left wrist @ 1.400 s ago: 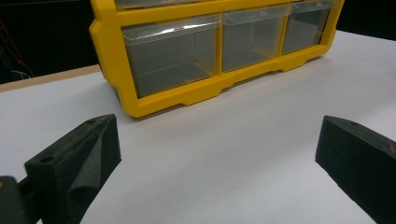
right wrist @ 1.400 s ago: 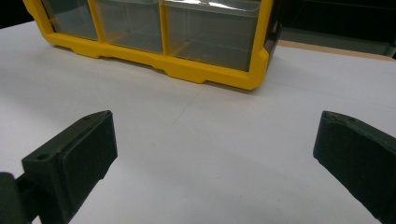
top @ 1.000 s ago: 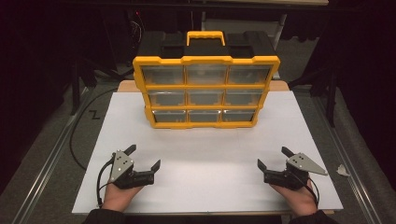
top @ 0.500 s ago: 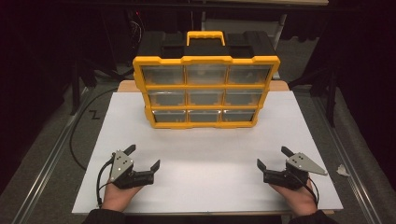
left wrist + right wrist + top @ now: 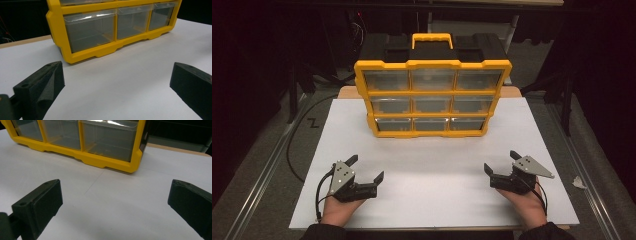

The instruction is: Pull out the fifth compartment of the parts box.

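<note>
A yellow drawer cabinet (image 5: 432,97) with 9 clear drawers, all pushed in, stands upright at the far side of the white table (image 5: 432,200). The left gripper (image 5: 364,170) and right gripper (image 5: 500,162), jaws apart and empty, rest near the front edge; no work appears begun.
</note>
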`<act>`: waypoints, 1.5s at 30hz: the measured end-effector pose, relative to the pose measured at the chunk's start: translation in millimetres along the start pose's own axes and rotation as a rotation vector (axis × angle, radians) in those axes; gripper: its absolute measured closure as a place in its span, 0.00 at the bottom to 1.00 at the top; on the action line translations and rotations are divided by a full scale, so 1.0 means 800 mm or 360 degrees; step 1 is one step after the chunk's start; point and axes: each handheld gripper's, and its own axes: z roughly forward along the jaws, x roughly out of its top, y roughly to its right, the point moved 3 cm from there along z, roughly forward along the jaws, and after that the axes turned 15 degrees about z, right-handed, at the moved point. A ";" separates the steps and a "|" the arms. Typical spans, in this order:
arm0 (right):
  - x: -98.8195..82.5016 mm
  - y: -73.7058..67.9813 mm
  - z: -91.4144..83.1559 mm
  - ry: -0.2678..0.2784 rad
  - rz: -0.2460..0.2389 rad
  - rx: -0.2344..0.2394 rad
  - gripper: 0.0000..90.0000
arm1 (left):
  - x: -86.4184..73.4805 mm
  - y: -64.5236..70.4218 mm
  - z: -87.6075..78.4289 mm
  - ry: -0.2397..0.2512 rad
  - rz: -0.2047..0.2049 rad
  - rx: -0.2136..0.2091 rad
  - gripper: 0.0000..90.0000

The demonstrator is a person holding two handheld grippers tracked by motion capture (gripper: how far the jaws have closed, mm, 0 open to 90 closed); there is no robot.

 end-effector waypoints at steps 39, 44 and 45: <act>0.018 0.010 0.047 -0.0041 -0.0151 -0.0112 0.01 | -0.003 -0.005 -0.002 0.0040 -0.0043 0.0029 0.00; 0.013 0.011 0.044 -0.0085 -0.0213 -0.0136 0.01 | -0.003 -0.006 -0.002 0.0038 -0.0058 0.0037 0.01; 0.012 0.010 0.043 -0.0092 -0.0220 -0.0140 0.01 | -0.003 -0.006 -0.002 0.0037 -0.0059 0.0038 0.01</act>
